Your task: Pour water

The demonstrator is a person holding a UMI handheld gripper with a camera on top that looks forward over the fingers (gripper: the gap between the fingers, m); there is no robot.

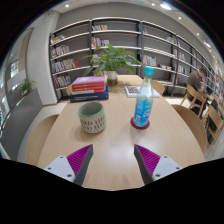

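Tool (113,162) wide open, nothing held. Bottle (144,100) stands upright, long axis vertical, cap up, at 1 o'clock beyond fingers on table (112,138). Cup (92,117) at 11 o'clock, well apart. Bare tabletop between them and near edge.

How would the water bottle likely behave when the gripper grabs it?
The bottle stands tall and narrow on the table, so a high push would probably tip it. Its clear plastic may flex and feel slippery. The gripper is open, short of it.
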